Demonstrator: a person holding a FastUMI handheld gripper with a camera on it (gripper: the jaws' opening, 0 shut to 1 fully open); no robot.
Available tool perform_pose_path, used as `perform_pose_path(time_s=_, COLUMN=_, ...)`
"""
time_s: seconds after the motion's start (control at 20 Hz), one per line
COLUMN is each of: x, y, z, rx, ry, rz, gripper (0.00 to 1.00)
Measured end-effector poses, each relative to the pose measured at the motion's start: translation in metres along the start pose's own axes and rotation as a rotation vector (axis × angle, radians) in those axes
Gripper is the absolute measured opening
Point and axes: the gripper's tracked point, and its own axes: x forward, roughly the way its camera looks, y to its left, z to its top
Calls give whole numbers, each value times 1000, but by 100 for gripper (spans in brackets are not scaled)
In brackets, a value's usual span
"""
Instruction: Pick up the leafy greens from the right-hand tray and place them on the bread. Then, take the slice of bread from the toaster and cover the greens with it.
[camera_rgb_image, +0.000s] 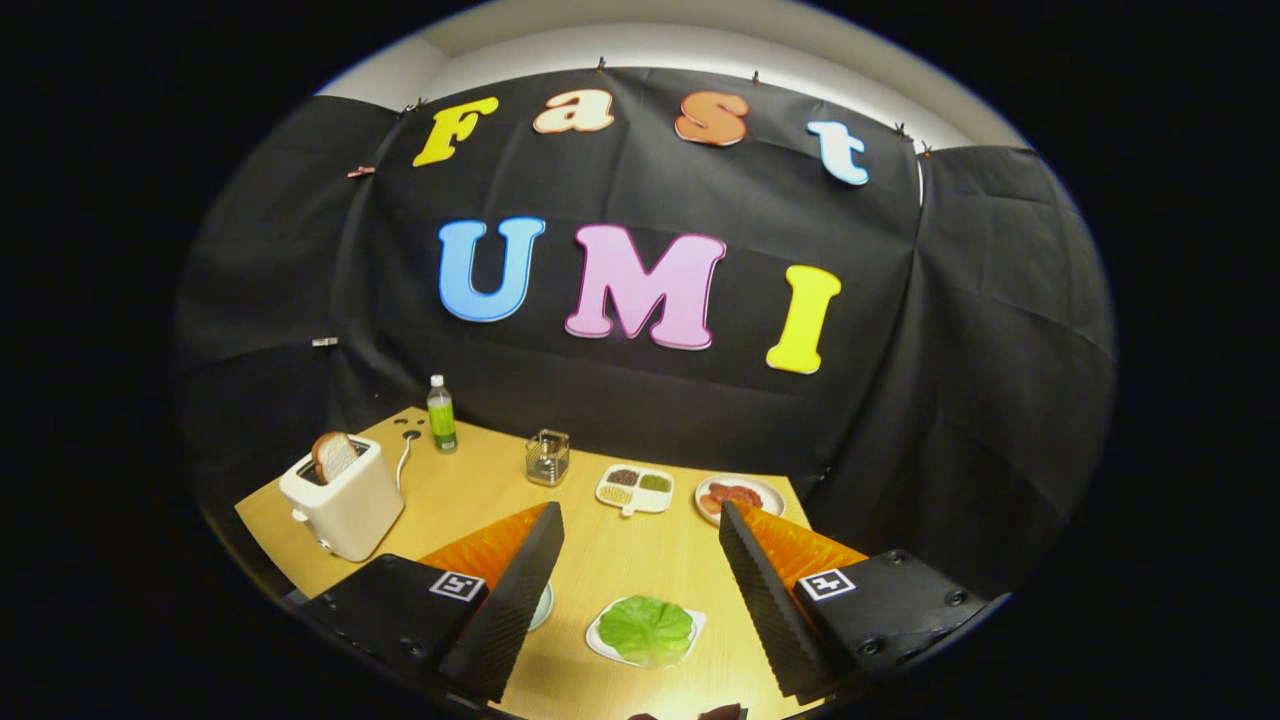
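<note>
While spread wide and empty, the tongs (640, 560) above bare tabletop (620, 560), leafy greens (646, 630) between them.

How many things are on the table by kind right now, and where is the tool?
Toaster: 1
Bread slice, in the toaster: 1
Bottle: 1
Glass holder: 1
Dishes: 3 (divided dish, red-food plate, greens tray)
Leafy greens: 1
Total: 8
Tool open, greens between fingers.

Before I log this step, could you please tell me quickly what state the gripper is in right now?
Gripper: open, holding nothing, fingers spread wide with the leafy greens on their tray lying between them.
</note>
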Motion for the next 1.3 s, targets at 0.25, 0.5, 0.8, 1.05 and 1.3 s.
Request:
perform_pose_path(time_s=0.25, x=45, y=-9, z=-77, rx=-43, ry=150, rz=79, gripper=98)
perform_pose_path(time_s=0.5, x=88, y=-14, z=-164, rx=-101, ry=348, rz=179, gripper=95)
perform_pose_path(time_s=0.8, x=115, y=-20, z=-249, rx=-80, ry=536, rz=219, gripper=86)
perform_pose_path(time_s=1.05, x=121, y=-17, z=-291, rx=-57, ry=656, rz=233, gripper=67)
perform_pose_path(time_s=1.3, x=115, y=-16, z=-306, rx=-53, ry=716, rz=250, gripper=59)
